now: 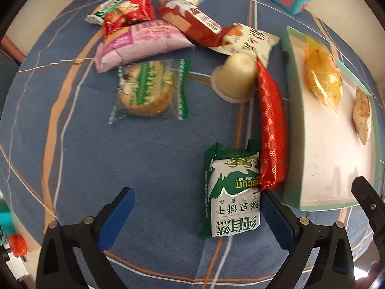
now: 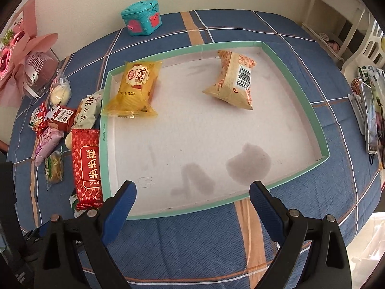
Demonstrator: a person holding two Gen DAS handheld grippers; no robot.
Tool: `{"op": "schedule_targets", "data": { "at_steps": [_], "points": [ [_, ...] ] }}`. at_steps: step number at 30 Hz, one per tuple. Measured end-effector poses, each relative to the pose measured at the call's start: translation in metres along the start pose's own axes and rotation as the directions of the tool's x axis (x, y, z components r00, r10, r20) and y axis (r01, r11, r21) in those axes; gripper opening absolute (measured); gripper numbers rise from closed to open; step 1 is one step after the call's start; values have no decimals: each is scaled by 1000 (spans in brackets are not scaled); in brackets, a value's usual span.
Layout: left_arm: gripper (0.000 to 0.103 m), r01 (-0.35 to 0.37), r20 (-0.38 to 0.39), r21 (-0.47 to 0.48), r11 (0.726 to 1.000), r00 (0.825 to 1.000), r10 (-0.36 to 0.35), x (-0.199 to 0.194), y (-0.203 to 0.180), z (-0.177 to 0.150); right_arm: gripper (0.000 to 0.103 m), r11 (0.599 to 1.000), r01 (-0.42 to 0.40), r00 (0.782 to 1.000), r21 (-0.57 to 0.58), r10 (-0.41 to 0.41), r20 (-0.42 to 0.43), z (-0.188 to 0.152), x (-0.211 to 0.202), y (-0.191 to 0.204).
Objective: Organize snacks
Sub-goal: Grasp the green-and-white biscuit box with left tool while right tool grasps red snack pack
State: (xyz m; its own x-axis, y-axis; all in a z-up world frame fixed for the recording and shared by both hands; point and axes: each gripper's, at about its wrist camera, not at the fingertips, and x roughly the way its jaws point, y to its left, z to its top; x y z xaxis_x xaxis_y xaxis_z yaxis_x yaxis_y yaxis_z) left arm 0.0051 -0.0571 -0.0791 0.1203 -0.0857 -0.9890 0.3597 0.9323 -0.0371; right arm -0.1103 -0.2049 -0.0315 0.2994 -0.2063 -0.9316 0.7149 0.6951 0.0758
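A: Grippers status?
B: Left gripper (image 1: 197,214) spread wide, nothing clamped. Green biscuit pack (image 1: 232,192) lies between its fingers, hard against the right pad (image 1: 276,219), possibly touching, view's distorted. Right gripper (image 2: 192,201) also spread, empty, over the tray's near rim (image 2: 192,208).
A: Snacks?
B: Two in the tray: yellow pack (image 2: 134,89) at the left wall, tan pack (image 2: 234,82) mid-back. Long red bar (image 1: 272,130) lies along the tray's outer left wall, its end overlapping the biscuit pack. Rest piled on the cloth (image 1: 149,159) (cookie (image 1: 146,89), jelly cup (image 1: 235,77), pink bag (image 1: 139,43)).

Bouquet (image 2: 16,55) cut by left edge
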Motion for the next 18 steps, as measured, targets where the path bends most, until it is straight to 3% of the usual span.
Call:
{"op": "schedule_targets", "data": {
  "at_steps": [4, 18],
  "points": [
    [99, 6, 13, -40, 999, 1000, -5, -4, 11, 0, 95, 1000, 1, 1000, 4, -1, -7, 0, 1, -1],
    [46, 117, 0, -63, 991, 993, -117, -3, 8, -8, 95, 1000, 7, 1000, -2, -7, -13, 1, 4, 2]
  ]
}}
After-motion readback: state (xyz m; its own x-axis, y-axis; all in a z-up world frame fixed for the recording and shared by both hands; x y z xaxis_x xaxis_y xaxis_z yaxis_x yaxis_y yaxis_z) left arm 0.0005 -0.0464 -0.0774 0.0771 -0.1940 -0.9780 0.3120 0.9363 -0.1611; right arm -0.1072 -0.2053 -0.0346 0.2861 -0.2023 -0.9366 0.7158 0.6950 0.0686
